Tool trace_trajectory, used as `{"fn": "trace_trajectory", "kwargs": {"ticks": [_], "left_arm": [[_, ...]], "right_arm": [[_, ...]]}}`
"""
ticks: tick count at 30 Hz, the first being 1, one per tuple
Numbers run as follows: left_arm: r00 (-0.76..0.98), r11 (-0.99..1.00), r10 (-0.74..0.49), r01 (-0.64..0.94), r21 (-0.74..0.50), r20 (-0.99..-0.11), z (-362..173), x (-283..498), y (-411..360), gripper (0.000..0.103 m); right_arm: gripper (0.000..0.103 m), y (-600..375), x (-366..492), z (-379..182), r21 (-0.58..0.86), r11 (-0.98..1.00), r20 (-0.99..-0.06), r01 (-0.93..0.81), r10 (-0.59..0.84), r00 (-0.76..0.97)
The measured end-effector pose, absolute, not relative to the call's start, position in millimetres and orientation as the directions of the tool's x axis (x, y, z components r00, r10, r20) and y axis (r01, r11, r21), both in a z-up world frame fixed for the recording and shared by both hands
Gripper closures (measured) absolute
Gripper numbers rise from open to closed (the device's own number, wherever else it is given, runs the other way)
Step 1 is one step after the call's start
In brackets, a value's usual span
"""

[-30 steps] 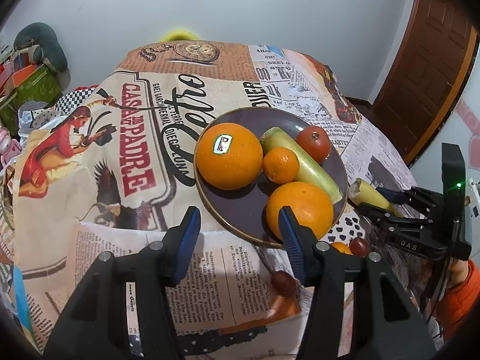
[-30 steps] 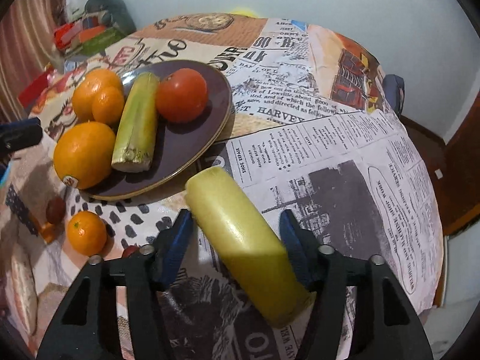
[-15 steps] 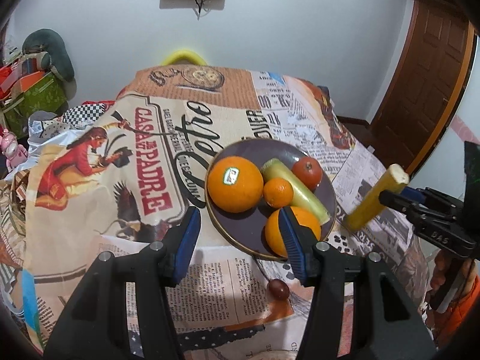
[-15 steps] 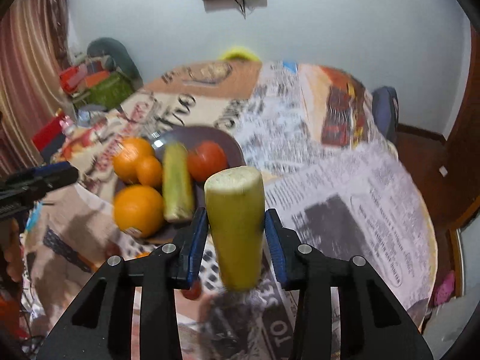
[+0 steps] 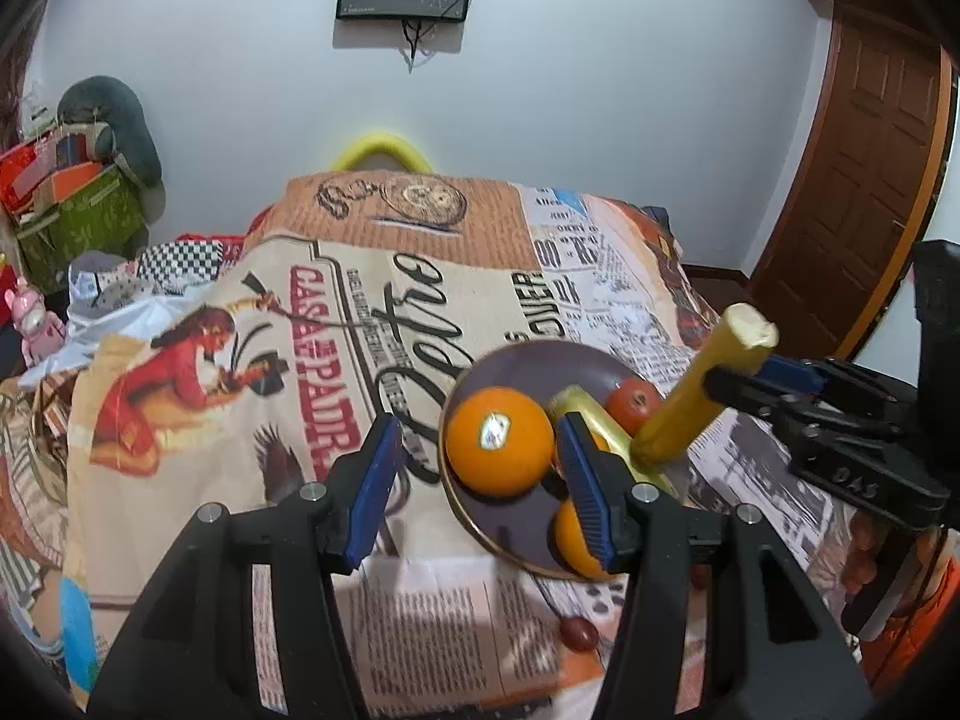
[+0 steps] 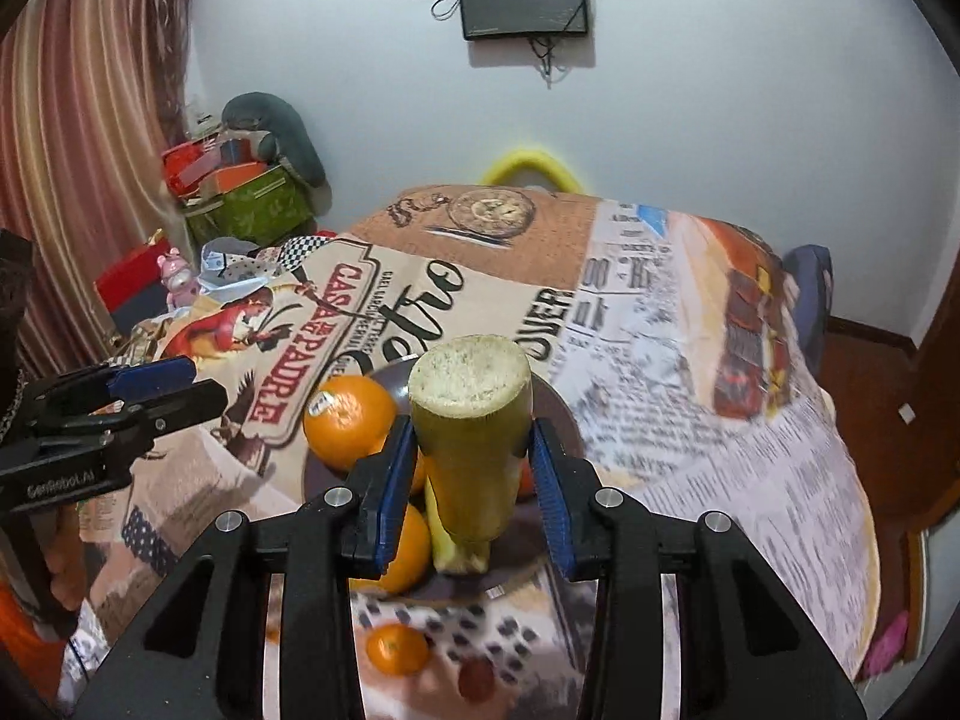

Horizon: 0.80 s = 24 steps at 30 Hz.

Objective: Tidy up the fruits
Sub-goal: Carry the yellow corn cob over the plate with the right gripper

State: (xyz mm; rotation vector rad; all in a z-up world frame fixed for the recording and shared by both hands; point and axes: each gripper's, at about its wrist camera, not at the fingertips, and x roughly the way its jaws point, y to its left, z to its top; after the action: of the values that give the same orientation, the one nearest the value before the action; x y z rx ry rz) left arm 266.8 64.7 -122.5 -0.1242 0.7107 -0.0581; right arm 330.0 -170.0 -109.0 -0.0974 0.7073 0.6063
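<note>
My right gripper (image 6: 471, 480) is shut on a yellow-green cane piece (image 6: 471, 420) and holds it upright above the dark plate (image 6: 390, 375). On the plate (image 5: 528, 354) lie a stickered orange (image 5: 498, 441), a second orange (image 5: 570, 540), a tomato (image 5: 636, 402) and another cane piece (image 5: 585, 408). The left wrist view shows the held cane piece (image 5: 702, 384) tilted over the plate's right side, in the right gripper (image 5: 756, 378). My left gripper (image 5: 483, 492) hovers open at the plate's near-left edge, with nothing between its fingers. A mandarin (image 6: 396, 648) and a small red fruit (image 6: 477, 678) lie on the cloth.
A printed newspaper-style cloth (image 5: 300, 360) covers the table. A yellow chair back (image 5: 381, 147) shows behind the far edge. Boxes and clutter (image 5: 72, 198) stand at the left, a wooden door (image 5: 870, 180) at the right. A hand in an orange sleeve (image 5: 870, 546) holds the right gripper.
The right gripper closed on the cane piece, lifted it off the cloth and carried it upright over the plate. The left gripper rose and drew back a little from the plate.
</note>
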Motion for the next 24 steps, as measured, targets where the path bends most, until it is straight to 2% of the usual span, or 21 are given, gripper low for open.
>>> {"fn": "trace_trajectory", "kwargs": {"ticks": [10,17,19,24], "left_arm": [[0.760,0.989,-0.097,0.000,-0.149,-0.643,-131,297,76,0.049],[0.747,0.985,-0.104,-0.017,-0.174,-0.657,-146,314,86,0.049],[0.742,0.985,-0.101,-0.021,-0.174,-0.663,-151,317,87,0.049],[0.729,0.982,-0.110,-0.027,-0.188,-0.676,-159,323,90,0.049]], "right_arm": [[0.067,-130,365,-112,0.071,0.815,-0.640,-0.575,0.479,0.600],[0.068,-101,373,-147,0.046,0.778,-0.727,-0.626,0.456,0.514],[0.068,-99,372,-154,0.012,0.785,-0.732,-0.619,0.429,0.530],[0.068,-105,379,-151,0.058,0.782,-0.737,-0.621,0.453,0.502]]}}
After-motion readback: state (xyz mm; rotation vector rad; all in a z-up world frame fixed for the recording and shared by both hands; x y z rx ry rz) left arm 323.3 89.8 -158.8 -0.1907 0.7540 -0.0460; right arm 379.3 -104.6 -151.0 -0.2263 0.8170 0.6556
